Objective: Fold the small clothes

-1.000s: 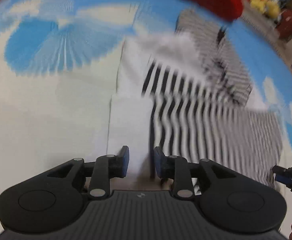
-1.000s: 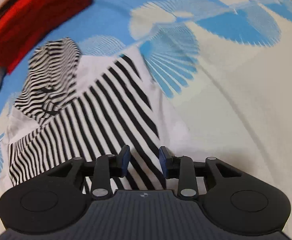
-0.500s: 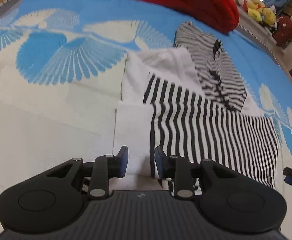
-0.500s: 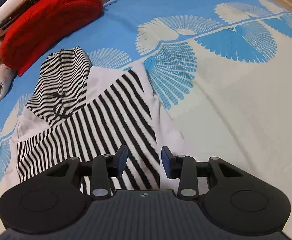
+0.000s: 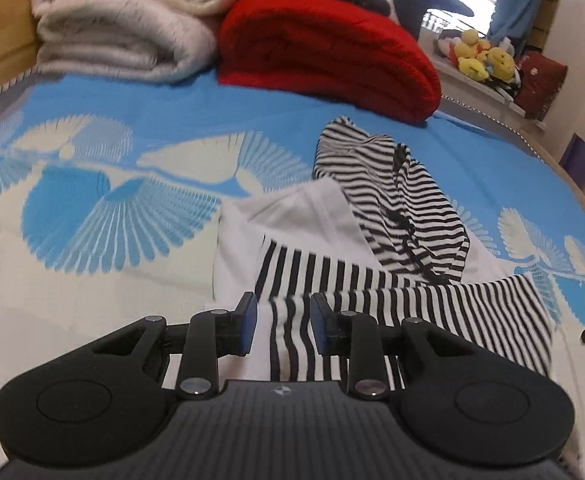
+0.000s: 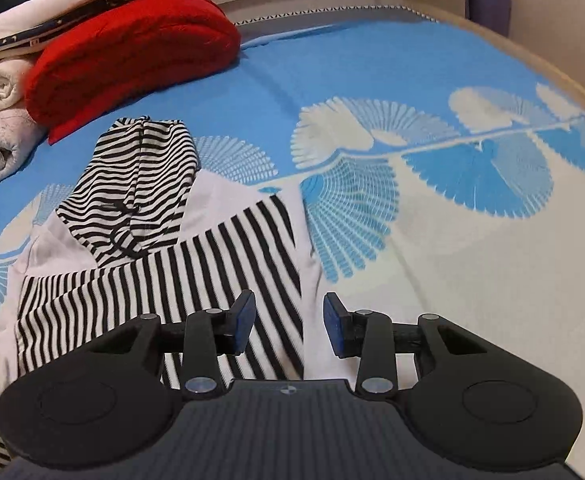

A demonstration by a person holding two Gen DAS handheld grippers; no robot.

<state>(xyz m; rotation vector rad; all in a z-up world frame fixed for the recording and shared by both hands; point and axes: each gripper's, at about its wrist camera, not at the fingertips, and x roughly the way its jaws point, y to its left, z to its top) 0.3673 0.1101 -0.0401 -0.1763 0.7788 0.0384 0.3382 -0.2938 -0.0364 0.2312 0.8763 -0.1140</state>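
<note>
Blue-patterned bedspread (image 5: 92, 208) carries the striped garment (image 5: 392, 288); only the left view shows plush toys (image 5: 480, 58) behind it. Both grippers, left (image 5: 282, 322) and right (image 6: 290, 322), hold their fingers released over the garment.

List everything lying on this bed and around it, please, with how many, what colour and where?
Striped garment: one, black and white, mid-bed just ahead of both tongs.
Bedspread: one, blue and cream fan print, under everything.
Red blanket: one, folded, at the far end of the bed.
Cream blanket: one, folded, beside the red one.
Plush toys: several, mostly yellow, on the ledge beyond the bed.
Left tongs: black with blue pads, open, over the garment's near edge.
Right tongs: same, open.
</note>
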